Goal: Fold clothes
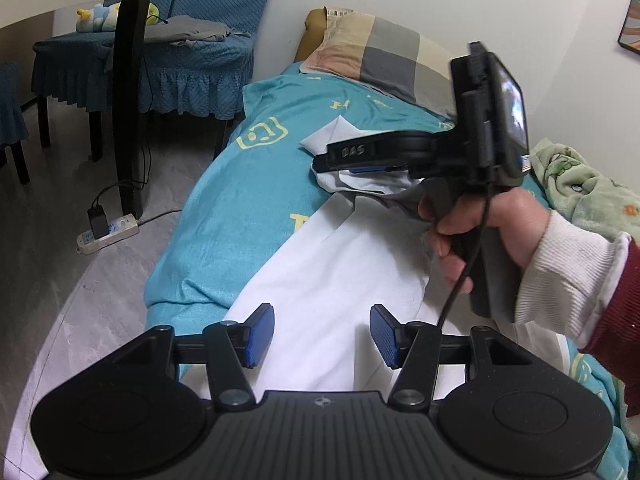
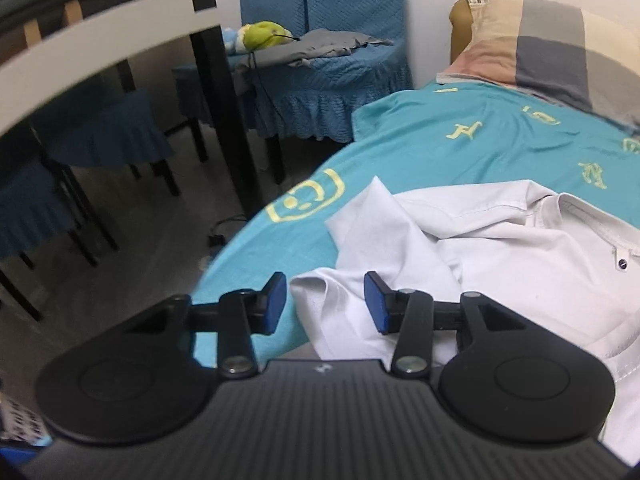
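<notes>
One white shirt [image 2: 500, 264], judged light, limp and slip-prone, was spread on the teal bed sheet [image 2: 460, 148] below the pillow [image 2: 540, 44], best pinched at its rumpled sleeve [image 2: 384, 224]; both grippers' fingers [image 1: 262, 334] were held wide, empty.

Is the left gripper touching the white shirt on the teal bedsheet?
Cannot tell. In the left wrist view the left gripper is open over the white shirt, but neither contact nor gap shows.

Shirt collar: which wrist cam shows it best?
Right wrist. The white shirt's collar sits unobstructed there, stitching and a button visible. In the left wrist view the right gripper covers that end of the shirt; only its lower body shows.
</notes>
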